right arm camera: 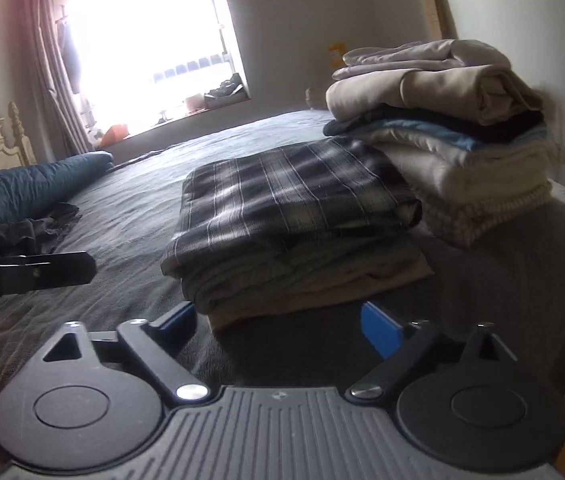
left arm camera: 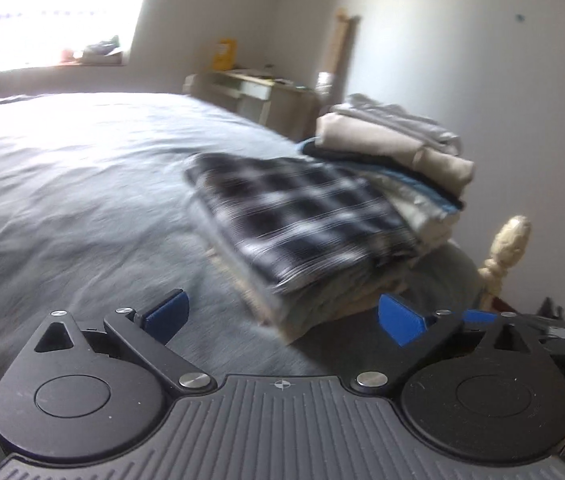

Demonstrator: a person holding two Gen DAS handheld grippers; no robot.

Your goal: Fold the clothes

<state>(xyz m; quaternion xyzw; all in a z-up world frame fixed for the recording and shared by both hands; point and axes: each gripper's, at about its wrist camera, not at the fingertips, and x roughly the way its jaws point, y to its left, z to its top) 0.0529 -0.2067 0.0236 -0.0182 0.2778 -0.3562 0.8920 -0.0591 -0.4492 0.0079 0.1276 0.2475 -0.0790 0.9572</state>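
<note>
A folded black-and-white plaid shirt (left arm camera: 302, 216) (right arm camera: 294, 196) lies on top of a low stack of folded clothes on the grey bed (left arm camera: 82, 180) (right arm camera: 122, 220). Right behind it stands a taller pile of folded garments (left arm camera: 394, 152) (right arm camera: 442, 120) in beige, white, blue and black. My left gripper (left arm camera: 282, 316) is open just in front of the low stack, with nothing between its blue pads. My right gripper (right arm camera: 280, 326) is open too, close to the stack's near edge, and its pads touch nothing.
A crumpled dark garment (right arm camera: 42, 228) and a teal duvet (right arm camera: 22, 188) lie at the far left of the bed. A cream bedpost (left arm camera: 502, 248) stands at the bed's right corner, with a desk (left arm camera: 250, 92) and a bright window beyond.
</note>
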